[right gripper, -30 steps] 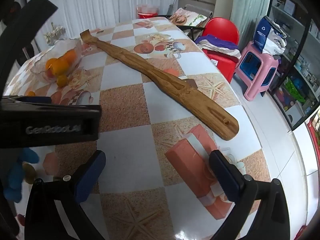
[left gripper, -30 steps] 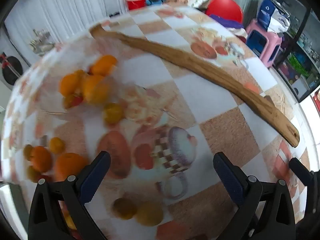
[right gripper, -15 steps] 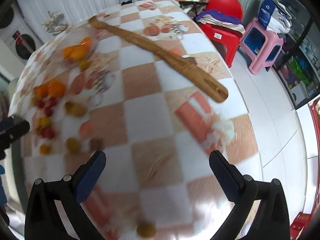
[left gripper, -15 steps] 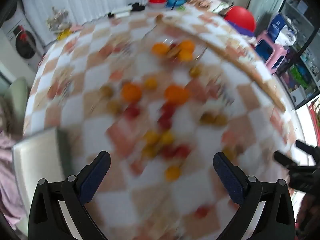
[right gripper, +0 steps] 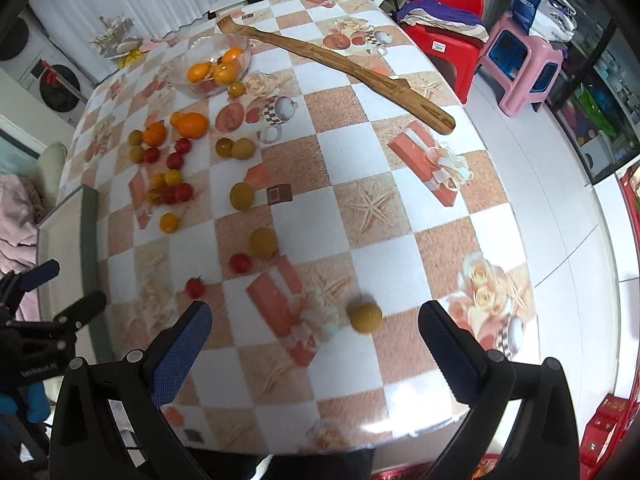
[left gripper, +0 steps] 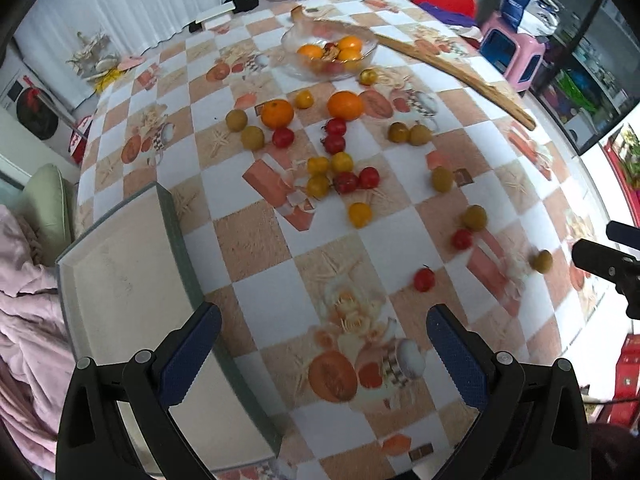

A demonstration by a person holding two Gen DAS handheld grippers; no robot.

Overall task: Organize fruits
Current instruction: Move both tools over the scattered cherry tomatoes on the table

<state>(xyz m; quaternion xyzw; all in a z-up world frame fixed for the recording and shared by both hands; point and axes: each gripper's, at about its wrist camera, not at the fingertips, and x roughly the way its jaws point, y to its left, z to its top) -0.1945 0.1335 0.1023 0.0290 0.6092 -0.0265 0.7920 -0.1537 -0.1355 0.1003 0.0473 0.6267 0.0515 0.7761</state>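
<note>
Both grippers have pulled back and up from the table since a second ago, so that the whole spread of fruit now shows instead of only the wooden stick and the bowl. Left gripper (left gripper: 323, 344) and right gripper (right gripper: 314, 340) each hang above the near edge with jaws wide apart and nothing between them.

Nearest the right gripper, a yellow-green plum (right gripper: 365, 317) lies alone close to the table's near edge and looks slightly blurred, so it may be rolling. That seems the first risk: the glossy tablecloth (right gripper: 360, 152) gives little hold, and a nudge from a closing finger could send it over the edge to the floor.

To the near left sits a shallow rectangular tray (left gripper: 120, 280), bare inside, which is probably where the sorted fruit goes. Between the tray and the plum lie two cherry tomatoes (right gripper: 195, 287), small and soft; a hard squeeze could split them, and a loose one could let them squirt out.

Further in, the middle cluster of red and yellow tomatoes (left gripper: 340, 174) is packed tight, some touching, so reaching for one could scatter its neighbours. Two oranges (left gripper: 345, 105) lie beyond it, near more plums.

Farthest off, the glass bowl (left gripper: 370, 50) holds oranges and smaller fruit, with the long wooden stick (right gripper: 344, 66) just behind it; a sweeping arm could knock either one.
</note>
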